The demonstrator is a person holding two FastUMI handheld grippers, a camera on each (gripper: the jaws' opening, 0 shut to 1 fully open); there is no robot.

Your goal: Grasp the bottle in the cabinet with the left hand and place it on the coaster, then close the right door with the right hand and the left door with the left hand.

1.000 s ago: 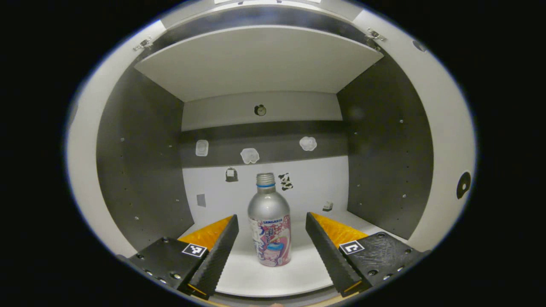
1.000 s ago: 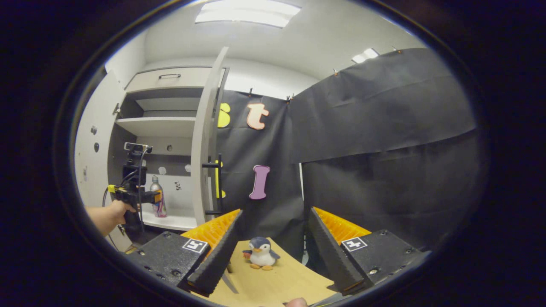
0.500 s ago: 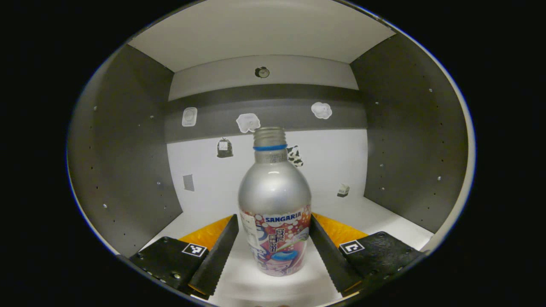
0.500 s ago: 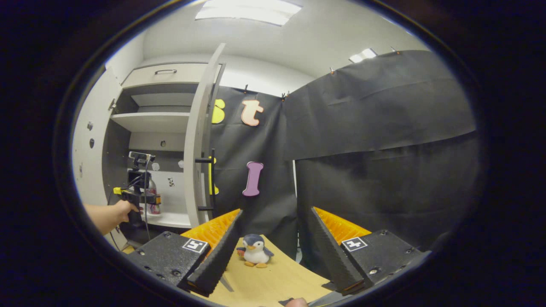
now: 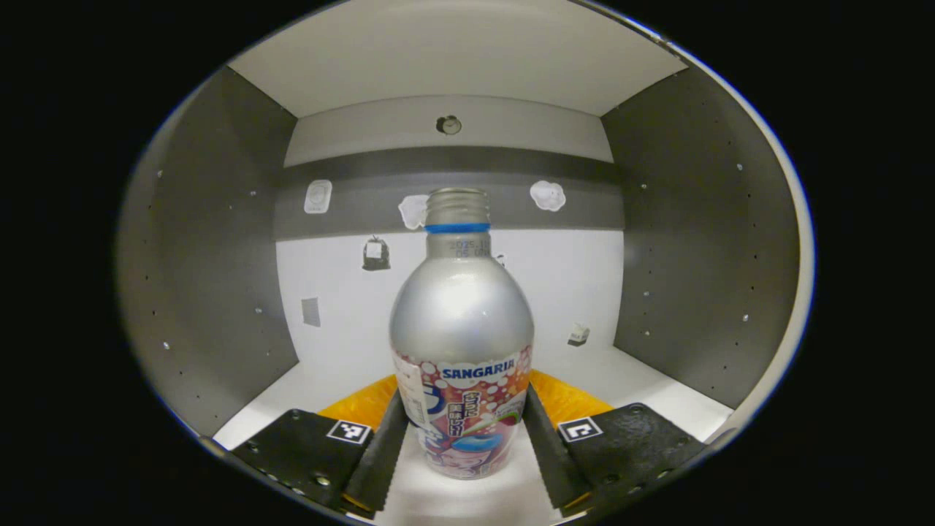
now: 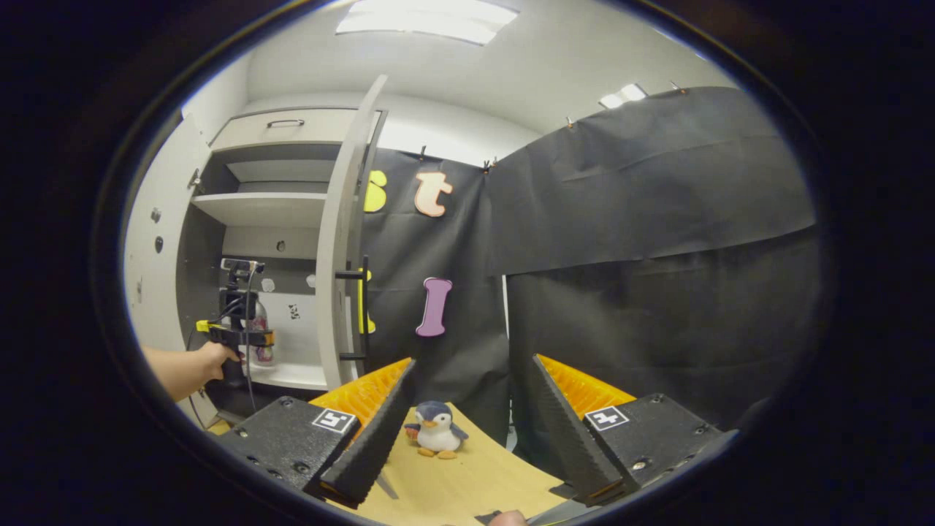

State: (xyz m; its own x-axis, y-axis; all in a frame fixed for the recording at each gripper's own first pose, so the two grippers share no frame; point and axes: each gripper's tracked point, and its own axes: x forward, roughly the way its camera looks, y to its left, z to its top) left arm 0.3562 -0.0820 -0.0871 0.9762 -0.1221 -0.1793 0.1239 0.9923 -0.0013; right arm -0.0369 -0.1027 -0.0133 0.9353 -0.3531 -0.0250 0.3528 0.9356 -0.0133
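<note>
A silver bottle (image 5: 460,321) with a pink printed label and no cap stands upright on the white cabinet shelf (image 5: 643,387). My left gripper (image 5: 462,400) reaches into the cabinet, and its two fingers press against the bottle's lower sides. In the right gripper view, the left gripper (image 6: 252,337) is held by a hand (image 6: 197,361) at the bottle (image 6: 261,343) inside the cabinet. The right door (image 6: 343,241) and the left door (image 6: 150,292) both stand open. My right gripper (image 6: 472,361) is open above a wooden table (image 6: 467,482), with nothing between its fingers.
Dark grey side walls (image 5: 219,277) close in the compartment, and a white shelf (image 5: 453,66) runs overhead. Small stickers dot the back wall (image 5: 584,277). A penguin plush (image 6: 437,429) sits on the wooden table beyond my right gripper. Black cloth hangs behind it.
My left gripper moved forward into the cabinet until the bottle stood between its fingers, then the fingers closed in on the bottle's sides. The right gripper barely moved.
</note>
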